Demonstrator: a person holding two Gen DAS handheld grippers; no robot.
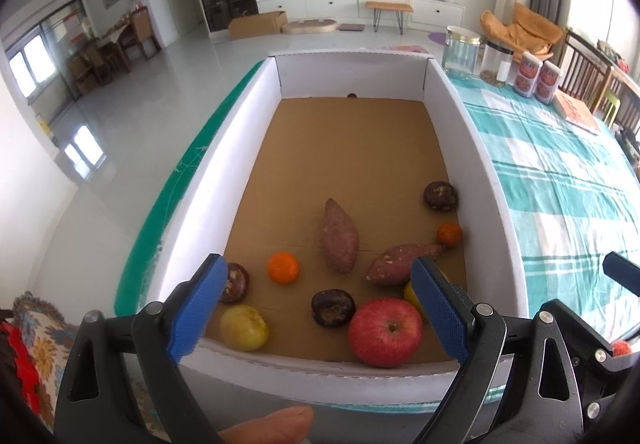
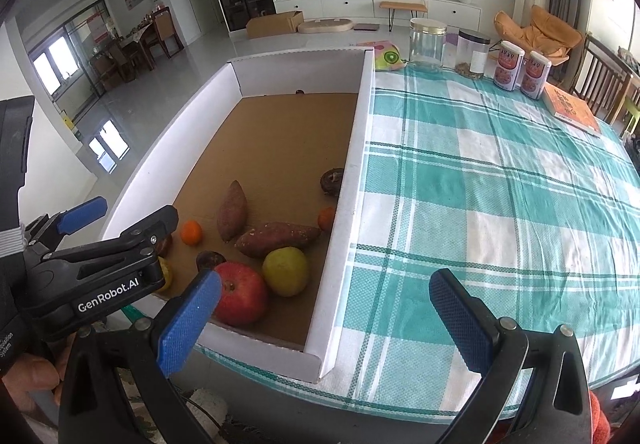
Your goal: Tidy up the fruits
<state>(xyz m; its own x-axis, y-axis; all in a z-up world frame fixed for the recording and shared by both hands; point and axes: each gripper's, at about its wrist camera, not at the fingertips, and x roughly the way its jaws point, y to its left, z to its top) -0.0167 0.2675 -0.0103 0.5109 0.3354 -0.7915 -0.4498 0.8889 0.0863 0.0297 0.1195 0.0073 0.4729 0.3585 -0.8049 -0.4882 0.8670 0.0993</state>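
On the checked tablecloth point(image 2: 500, 180) sits a big white-walled cardboard box point(image 1: 476, 148), and all the produce lies in its near end. From our left wrist view, the red apple point(image 1: 385, 332) rests at about 5 o'clock on the box floor, close to the near wall. A yellow-green apple point(image 1: 243, 326) lies at 7 o'clock, with a dark brown round fruit point(image 1: 333, 307) between the two. A second dark fruit point(image 1: 237, 283) is half hidden behind our left finger pad, and a third point(image 1: 440, 196) sits at 3 o'clock near the right wall. Two sweet potatoes occupy the middle: the upright sweet potato point(image 1: 340, 238) points toward 12 o'clock, and the slanted sweet potato point(image 1: 400, 263) lies just beside it, its tip touching a small orange point(image 1: 449, 234). A larger orange point(image 1: 283, 267) sits at 8 o'clock of the upright one. Another yellow-green fruit point(image 2: 285, 270) shows best in the right wrist view, just beside the red apple.

Our left gripper point(image 1: 316, 308) hovers over the box's near end, fingers spread wide and holding nothing. Our right gripper point(image 2: 324, 320) hangs above the box's near right corner, likewise released and empty.

At 1 o'clock beyond the box stand a clear glass jar point(image 2: 427, 45), a dark-lidded jar point(image 2: 473, 54) with a little content at its bottom, and two labelled tins point(image 2: 522, 71).
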